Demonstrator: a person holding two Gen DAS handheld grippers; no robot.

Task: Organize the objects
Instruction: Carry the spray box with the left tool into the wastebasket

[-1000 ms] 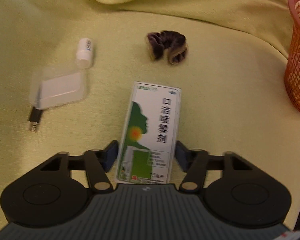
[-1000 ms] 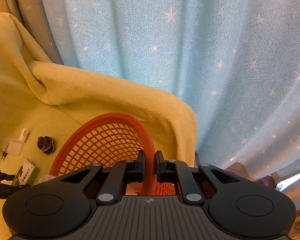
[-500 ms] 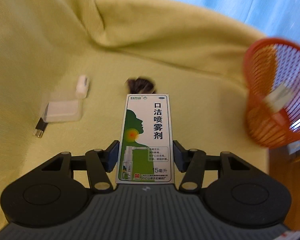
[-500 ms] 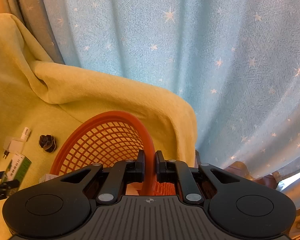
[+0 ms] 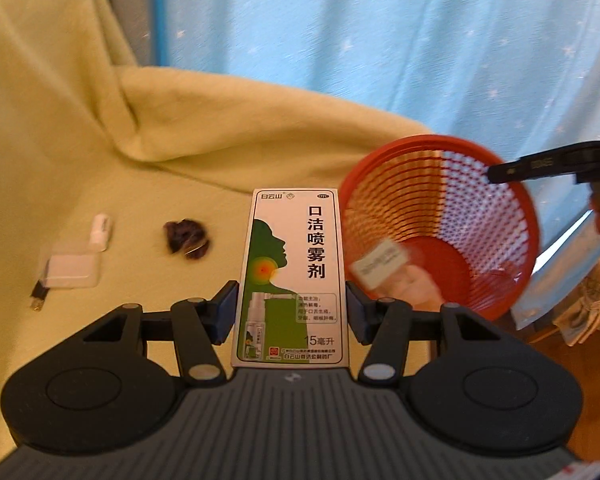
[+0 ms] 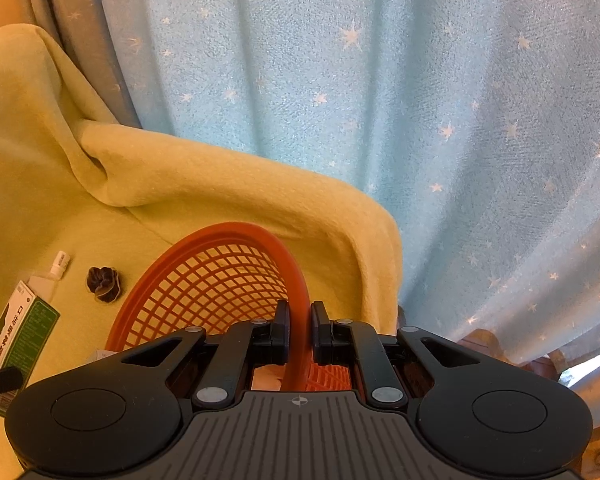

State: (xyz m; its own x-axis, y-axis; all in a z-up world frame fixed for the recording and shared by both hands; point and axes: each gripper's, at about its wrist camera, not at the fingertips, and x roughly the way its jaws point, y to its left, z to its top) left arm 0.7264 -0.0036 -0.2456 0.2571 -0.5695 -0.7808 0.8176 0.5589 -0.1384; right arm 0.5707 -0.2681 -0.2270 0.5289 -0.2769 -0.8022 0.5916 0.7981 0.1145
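Orange mesh basket pinched at rim by right gripper, tilted to receive. Spray box clamped in left gripper, raised beside basket; contents inside probably small packets.

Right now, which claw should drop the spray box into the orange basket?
Left. The left claw is shut on the spray box, beside the orange basket, whose opening tilts toward it. The right claw is busy clamping the rim.
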